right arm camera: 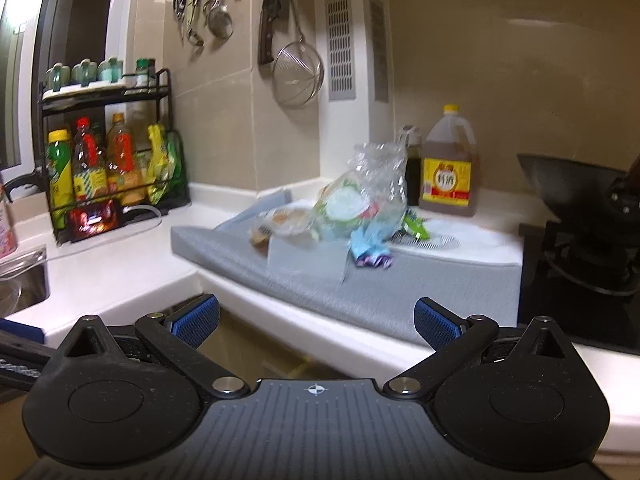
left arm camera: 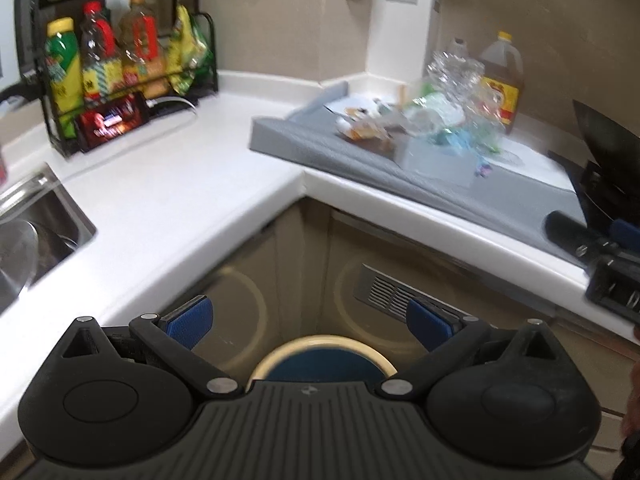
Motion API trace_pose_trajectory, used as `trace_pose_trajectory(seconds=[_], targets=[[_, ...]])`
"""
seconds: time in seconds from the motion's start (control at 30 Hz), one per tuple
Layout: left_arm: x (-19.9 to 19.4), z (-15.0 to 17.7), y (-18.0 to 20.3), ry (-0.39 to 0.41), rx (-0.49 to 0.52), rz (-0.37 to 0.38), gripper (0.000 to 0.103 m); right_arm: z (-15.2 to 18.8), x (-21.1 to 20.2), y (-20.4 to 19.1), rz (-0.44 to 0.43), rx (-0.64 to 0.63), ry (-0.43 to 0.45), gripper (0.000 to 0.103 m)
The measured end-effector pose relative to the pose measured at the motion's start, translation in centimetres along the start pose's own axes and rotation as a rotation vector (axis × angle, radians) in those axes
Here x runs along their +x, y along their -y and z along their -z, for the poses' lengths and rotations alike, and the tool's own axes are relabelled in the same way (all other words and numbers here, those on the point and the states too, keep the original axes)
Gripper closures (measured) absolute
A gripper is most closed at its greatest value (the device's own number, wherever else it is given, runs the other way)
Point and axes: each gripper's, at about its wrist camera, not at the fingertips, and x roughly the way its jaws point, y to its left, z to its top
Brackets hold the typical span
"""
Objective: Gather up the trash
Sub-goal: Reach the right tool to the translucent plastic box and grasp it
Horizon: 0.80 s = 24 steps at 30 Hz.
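A heap of trash (left arm camera: 444, 120) (right arm camera: 352, 208) lies on a grey mat (left arm camera: 348, 156) (right arm camera: 384, 288) in the counter's corner: a crumpled clear plastic bottle (left arm camera: 456, 68) (right arm camera: 376, 164), food wrappers, a pale box (right arm camera: 304, 258) and a blue wrapper (right arm camera: 366, 246). My left gripper (left arm camera: 310, 326) is open and empty, held in front of the cabinet below the counter, above a round bin (left arm camera: 320, 360) with a blue liner. In the right wrist view my right gripper (right arm camera: 316, 320) is open and empty, short of the counter edge, facing the heap. The right gripper (left arm camera: 612, 248) also shows at the left wrist view's right edge.
An oil jug (left arm camera: 500, 80) (right arm camera: 448, 168) stands behind the trash. A black wok (right arm camera: 580, 188) sits on the stove at right. A black rack (left arm camera: 120, 64) (right arm camera: 108, 152) of bottles stands at the back left, with a steel sink (left arm camera: 32, 236) beside it. Utensils and a strainer (right arm camera: 298, 72) hang on the wall.
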Motion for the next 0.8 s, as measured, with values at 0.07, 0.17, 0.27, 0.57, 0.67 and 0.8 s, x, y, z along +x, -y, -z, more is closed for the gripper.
trace_pose_trajectory(seconds=[0.07, 0.17, 0.27, 0.57, 0.67, 0.8], targets=[[0.0, -0.5, -0.3, 0.006, -0.004, 0.001, 0.000, -0.5, 0.5, 0.7, 0.009, 0.011, 0.012, 0.000], [0.0, -1.3, -0.4, 0.015, -0.006, 0.001, 0.000, -1.3, 1.7, 1.7, 0.022, 0.018, 0.022, 0.000], [-0.2, -1.9, -0.5, 0.026, 0.006, -0.010, 0.000, -2.2, 3.8, 2.7, 0.031, 0.021, 0.020, 0.000], [-0.3, -3.4, -1.8, 0.046, -0.008, -0.075, 0.000, -3.3, 14.1, 3.3, -0.059, 0.117, -0.177, 0.000], [-0.2, -3.7, -2.0, 0.038, -0.012, -0.084, 0.000, -3.1, 16.9, 1.9, -0.077, 0.113, -0.228, 0.000], [-0.2, -3.8, -2.3, 0.034, -0.004, -0.099, 0.000, -3.3, 20.1, -0.1, -0.064, 0.121, -0.243, 0.000]])
